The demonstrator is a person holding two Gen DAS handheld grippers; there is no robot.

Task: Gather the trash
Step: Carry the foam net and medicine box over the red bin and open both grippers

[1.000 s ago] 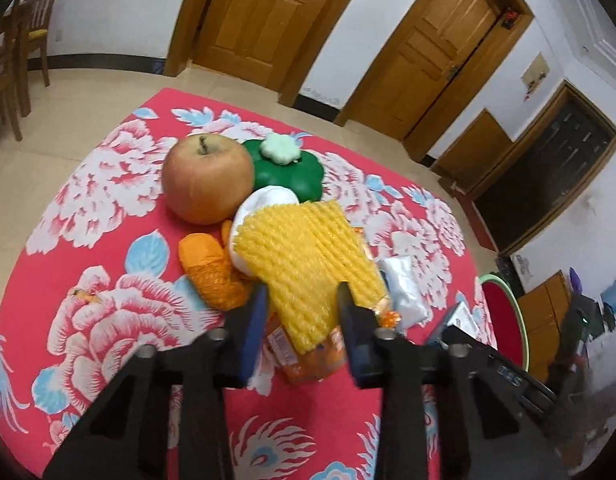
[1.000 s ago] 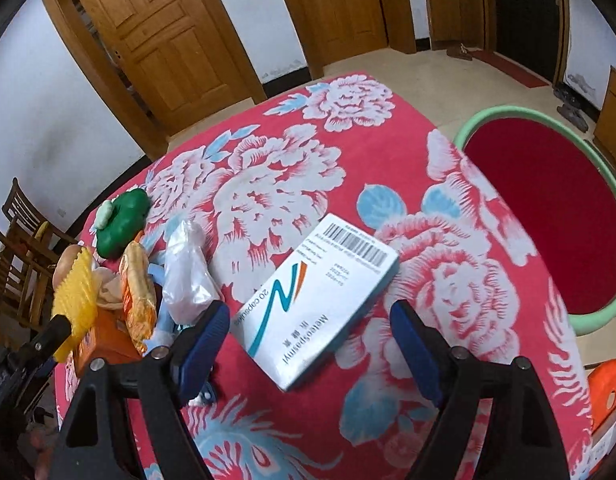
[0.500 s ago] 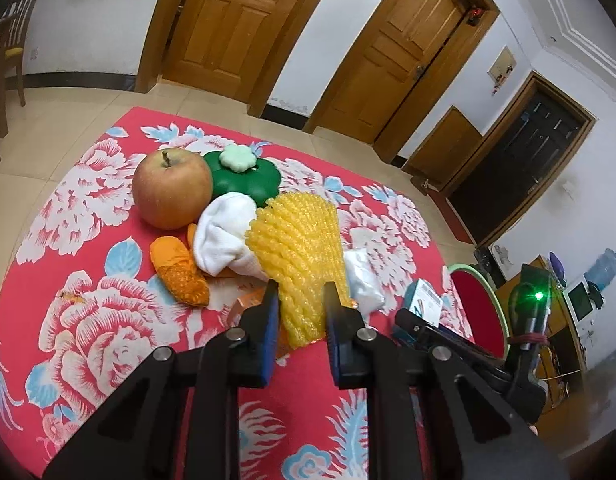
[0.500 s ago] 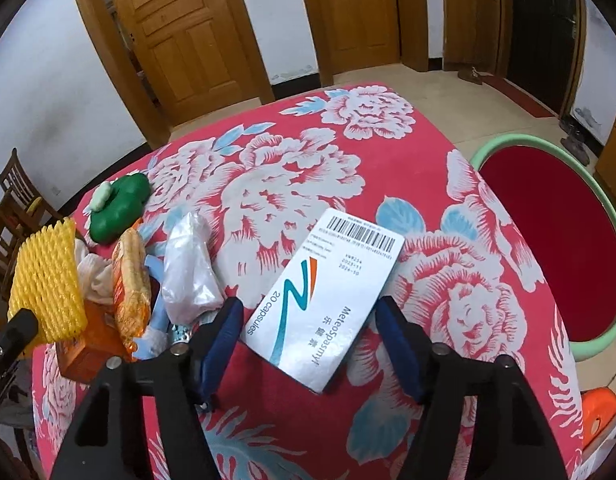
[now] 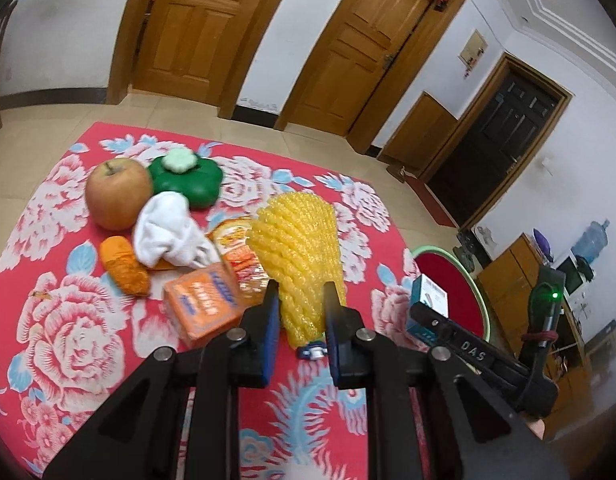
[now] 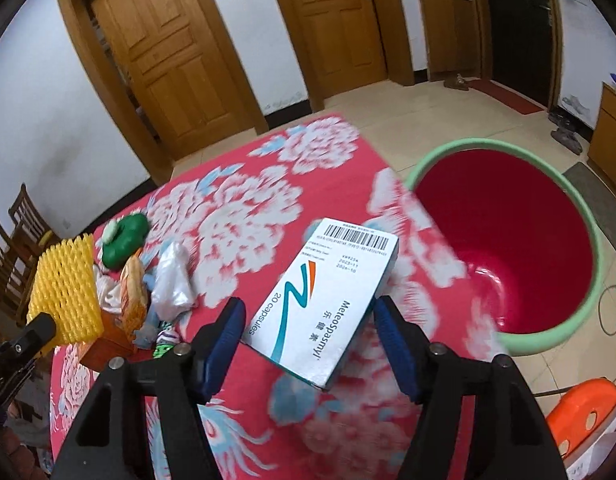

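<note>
My left gripper [image 5: 300,330] is shut on a yellow foam fruit net [image 5: 298,248] and holds it lifted above the red floral table [image 5: 76,344]. The net also shows in the right wrist view [image 6: 66,290]. My right gripper [image 6: 306,338] is shut on a white medicine box [image 6: 327,300] and holds it raised off the table, left of the red bin with a green rim [image 6: 507,264]. The box [image 5: 429,300] and bin [image 5: 447,280] also show at the right of the left wrist view.
On the table lie an apple [image 5: 118,194], a green toy pepper [image 5: 188,180], a white cloth [image 5: 168,232], an orange net [image 5: 124,266], an orange box [image 5: 202,306], a snack wrapper [image 5: 236,244] and a clear plastic bag [image 6: 172,280]. Wooden doors stand behind.
My left gripper closed on the yellow net and lifted it, uncovering the orange box. My right gripper closed on the medicine box and raised it toward the bin.
</note>
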